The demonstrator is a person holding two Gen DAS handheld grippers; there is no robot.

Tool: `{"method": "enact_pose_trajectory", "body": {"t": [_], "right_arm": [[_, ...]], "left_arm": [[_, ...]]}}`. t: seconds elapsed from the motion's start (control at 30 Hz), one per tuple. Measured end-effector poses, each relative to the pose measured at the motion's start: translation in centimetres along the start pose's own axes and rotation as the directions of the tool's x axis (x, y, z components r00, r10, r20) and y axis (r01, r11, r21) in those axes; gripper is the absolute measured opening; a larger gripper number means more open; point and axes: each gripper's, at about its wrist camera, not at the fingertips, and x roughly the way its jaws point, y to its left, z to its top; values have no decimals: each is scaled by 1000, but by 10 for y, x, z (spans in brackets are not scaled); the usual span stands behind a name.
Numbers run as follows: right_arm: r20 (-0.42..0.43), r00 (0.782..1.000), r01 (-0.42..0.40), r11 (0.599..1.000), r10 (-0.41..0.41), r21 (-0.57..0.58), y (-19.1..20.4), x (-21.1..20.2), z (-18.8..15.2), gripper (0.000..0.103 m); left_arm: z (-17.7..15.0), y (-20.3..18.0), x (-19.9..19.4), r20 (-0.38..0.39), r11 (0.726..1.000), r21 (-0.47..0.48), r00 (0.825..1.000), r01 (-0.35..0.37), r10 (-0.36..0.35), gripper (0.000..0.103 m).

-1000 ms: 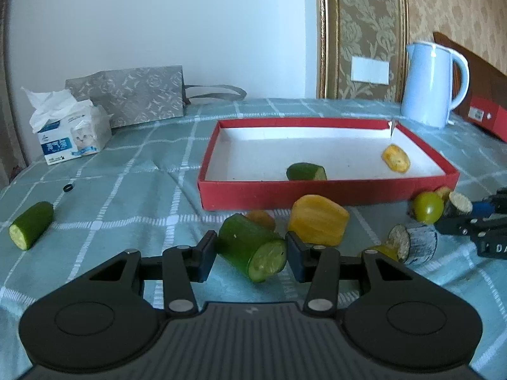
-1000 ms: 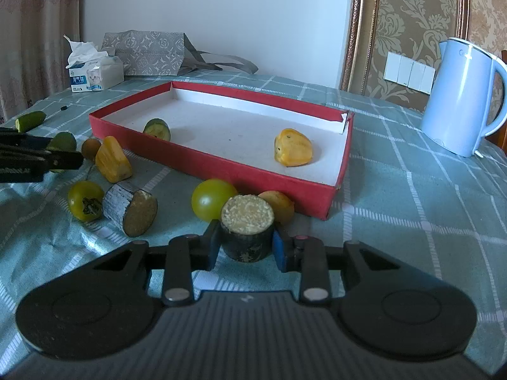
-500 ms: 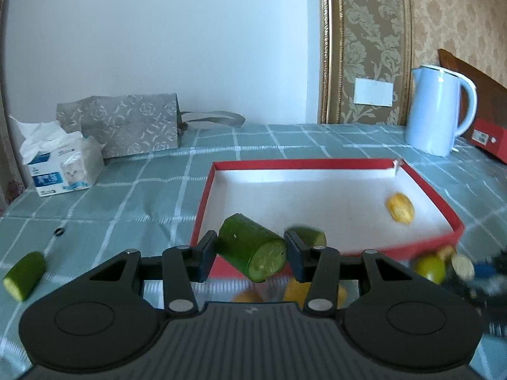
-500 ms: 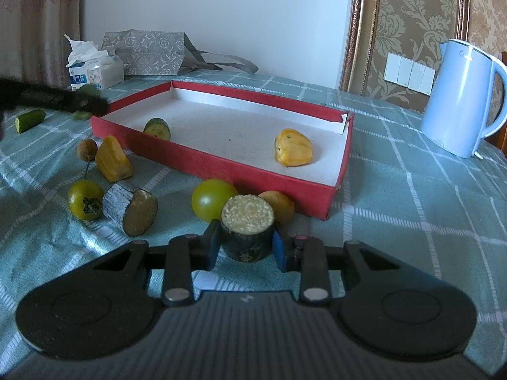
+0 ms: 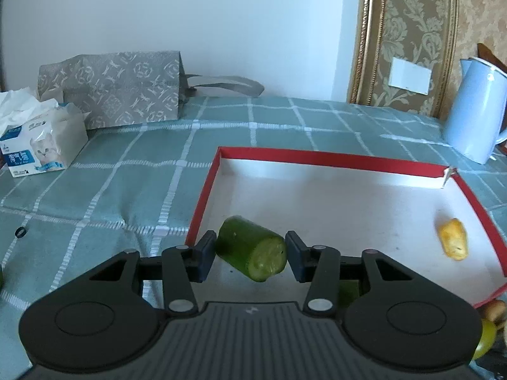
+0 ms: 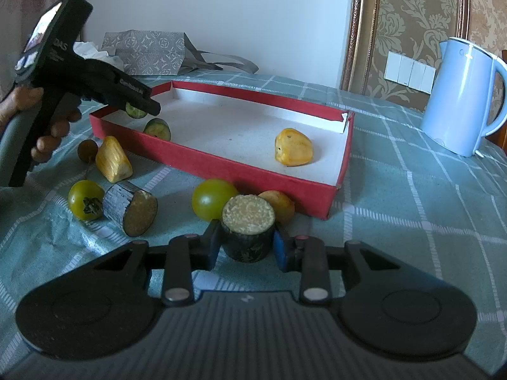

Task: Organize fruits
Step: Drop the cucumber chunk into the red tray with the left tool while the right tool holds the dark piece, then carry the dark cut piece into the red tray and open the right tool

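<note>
My left gripper holds a green cucumber piece in the air over the near left corner of the red tray. Its jaws are opening, and the pads still touch the piece. The right wrist view shows that gripper with the cucumber piece just above the tray. Inside the tray lie another cucumber piece and a yellow fruit. My right gripper is shut on a dark-skinned cylinder with a pale cut top, standing on the cloth in front of the tray.
Loose on the cloth before the tray lie two green tomatoes, a second dark cylinder, a yellow piece and a small brown fruit. A blue kettle stands at right; a tissue box and a grey bag stand at the back left.
The left gripper has lifted the cucumber piece off the cloth and carried it forward over the tray's near wall. The right gripper and its dark cylinder have stayed put.
</note>
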Motion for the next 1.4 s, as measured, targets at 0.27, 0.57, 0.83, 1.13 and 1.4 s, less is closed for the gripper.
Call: {"method": "enact_pose_trajectory", "body": {"t": [0.27,0.57,0.83,1.13,1.4], "right_arm": [[0,1000,0,1000,0,1,0,0,0,32],[-1,1000,-2,1000,2,9,-1,0,0,34],[-1,1000,-4,1000,5,23,-4,0,-1,33],[8,1000,27,1000,-28,11,-2,-8,-5,31],[54,997,57,998,-58,23,-7,-22,-5,31]], "left_arm": [[-6,-1,-26,92,1000,7,996,20,-21,82],[-42,17,-82,214,996,-52,974,-66,76,90],[-64,57,-92,116,973,-202,984,-113,138,92],[-72,88,-88,47,929,-355,991,-103,127,92],[-71,76,-90,58,951,-295,992,-91,113,92]]}}
